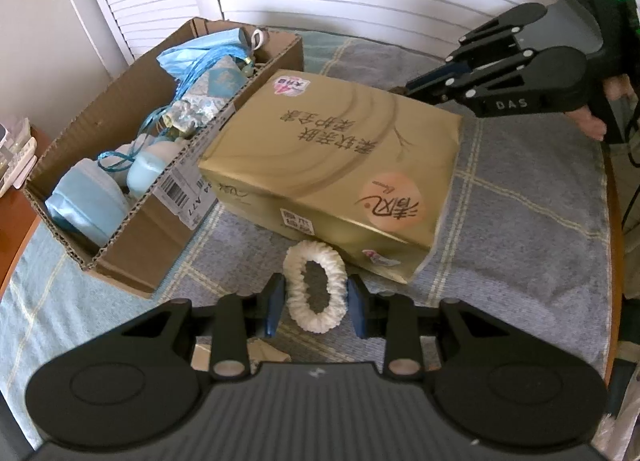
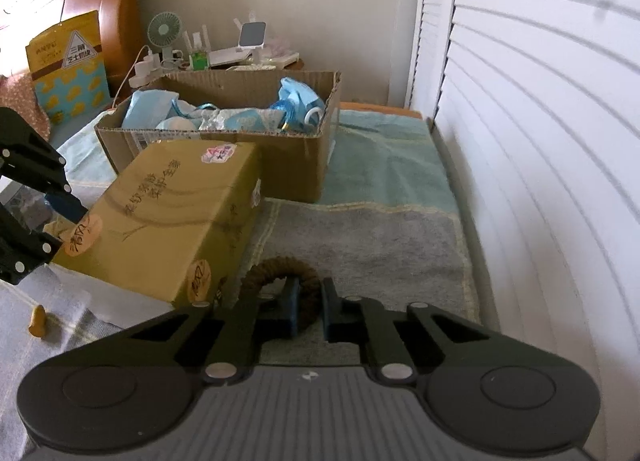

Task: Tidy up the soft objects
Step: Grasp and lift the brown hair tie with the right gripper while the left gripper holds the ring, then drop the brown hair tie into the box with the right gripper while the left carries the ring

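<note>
Your left gripper (image 1: 316,307) has its fingers apart on either side of one white scrunchie (image 1: 316,287), a ruffled, satiny ring lying on the plaid blanket (image 1: 520,229) just in front of the gold tissue pack (image 1: 332,165). Your right gripper (image 2: 310,307) is nearly closed around one brown scrunchie (image 2: 276,267), a dark ribbed loop at the opposite end of the gold tissue pack; whether the pads actually pinch it you cannot tell. That makes two scrunchies, one per gripper. Directly behind the gold tissue pack, touching it, sits one open cardboard box (image 1: 132,257), filled with pale blue soft items, ribbons and pouches too jumbled to count.
</note>
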`<move>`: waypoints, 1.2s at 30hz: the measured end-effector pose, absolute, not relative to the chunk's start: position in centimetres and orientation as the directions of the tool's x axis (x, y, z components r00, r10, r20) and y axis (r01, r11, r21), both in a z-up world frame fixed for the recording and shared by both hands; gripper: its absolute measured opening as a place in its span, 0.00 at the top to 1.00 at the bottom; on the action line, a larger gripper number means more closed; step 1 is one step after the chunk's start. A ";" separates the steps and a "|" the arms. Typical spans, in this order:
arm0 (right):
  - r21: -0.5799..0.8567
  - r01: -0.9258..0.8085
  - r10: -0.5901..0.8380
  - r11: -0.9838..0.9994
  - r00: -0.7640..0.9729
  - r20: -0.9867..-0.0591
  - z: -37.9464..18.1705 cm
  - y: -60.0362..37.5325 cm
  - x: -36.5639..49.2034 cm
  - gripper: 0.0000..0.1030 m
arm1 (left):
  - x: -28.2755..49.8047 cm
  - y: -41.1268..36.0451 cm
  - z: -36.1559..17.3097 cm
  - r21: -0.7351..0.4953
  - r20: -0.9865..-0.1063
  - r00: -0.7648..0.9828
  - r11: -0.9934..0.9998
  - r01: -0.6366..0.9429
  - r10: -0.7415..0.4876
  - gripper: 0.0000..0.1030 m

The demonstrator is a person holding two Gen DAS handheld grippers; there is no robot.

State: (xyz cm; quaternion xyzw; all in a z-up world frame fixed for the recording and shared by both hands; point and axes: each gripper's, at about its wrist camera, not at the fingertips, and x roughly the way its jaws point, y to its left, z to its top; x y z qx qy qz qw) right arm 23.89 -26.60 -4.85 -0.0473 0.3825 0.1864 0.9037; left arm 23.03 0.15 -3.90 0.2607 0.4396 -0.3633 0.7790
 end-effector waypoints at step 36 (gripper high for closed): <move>-0.123 -0.445 0.303 0.887 0.762 -0.572 5.1 -22.7 24.8 0.88 | 15.7 4.0 3.2 0.062 -0.753 0.543 0.782 0.620 -0.371 0.69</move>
